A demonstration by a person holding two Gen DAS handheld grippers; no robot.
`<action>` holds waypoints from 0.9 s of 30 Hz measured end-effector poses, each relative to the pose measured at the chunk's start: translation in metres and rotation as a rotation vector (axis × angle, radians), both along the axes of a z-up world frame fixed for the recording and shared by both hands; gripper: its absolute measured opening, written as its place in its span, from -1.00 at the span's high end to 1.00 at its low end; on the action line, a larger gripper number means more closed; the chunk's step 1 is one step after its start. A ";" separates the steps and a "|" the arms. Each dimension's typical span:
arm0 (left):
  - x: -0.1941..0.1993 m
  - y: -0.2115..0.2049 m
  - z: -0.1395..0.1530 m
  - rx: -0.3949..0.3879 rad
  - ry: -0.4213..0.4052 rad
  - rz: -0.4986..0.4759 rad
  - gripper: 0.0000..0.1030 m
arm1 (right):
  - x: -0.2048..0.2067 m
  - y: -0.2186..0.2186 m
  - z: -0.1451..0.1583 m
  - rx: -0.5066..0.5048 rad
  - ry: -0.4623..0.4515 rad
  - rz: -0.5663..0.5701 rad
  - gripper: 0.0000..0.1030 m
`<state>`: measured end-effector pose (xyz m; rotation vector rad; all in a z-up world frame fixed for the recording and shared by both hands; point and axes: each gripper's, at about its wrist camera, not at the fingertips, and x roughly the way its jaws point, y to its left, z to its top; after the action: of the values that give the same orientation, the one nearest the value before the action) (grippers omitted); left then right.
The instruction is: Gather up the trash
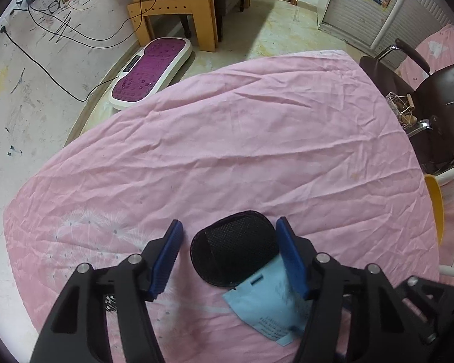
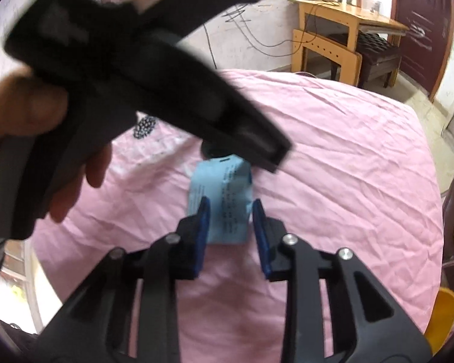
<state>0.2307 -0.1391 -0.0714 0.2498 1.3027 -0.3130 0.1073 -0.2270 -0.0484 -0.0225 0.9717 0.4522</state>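
Tongs, right (image 2: 230, 236): closing on blue packet (image 2: 219, 202), pads not visibly pressing; left tongs (image 1: 228, 257): released, straddling black mesh pouch (image 1: 236, 251). Both items near desk's (image 1: 242, 136) front edge. Step: grasping trash. Next: clench, lift.

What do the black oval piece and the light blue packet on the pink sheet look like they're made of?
Black oval piece: probably perforated foam or mesh fabric, matte; a regular dot texture covers it. Light blue packet: likely thin plastic or coated paper, slightly glossy; it lies flat, creased, with printed text. Pink sheet: woven fabric, matte, finely wrinkled.
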 end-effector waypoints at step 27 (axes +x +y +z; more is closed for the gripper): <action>0.001 0.073 0.017 -0.118 -0.005 0.128 0.45 | 0.011 0.042 -0.010 -0.087 -0.052 0.073 -0.46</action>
<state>0.2313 -0.0657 -0.0546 0.0665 1.2844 -0.2792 0.1184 -0.1851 -0.0589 -0.1484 0.9412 0.4738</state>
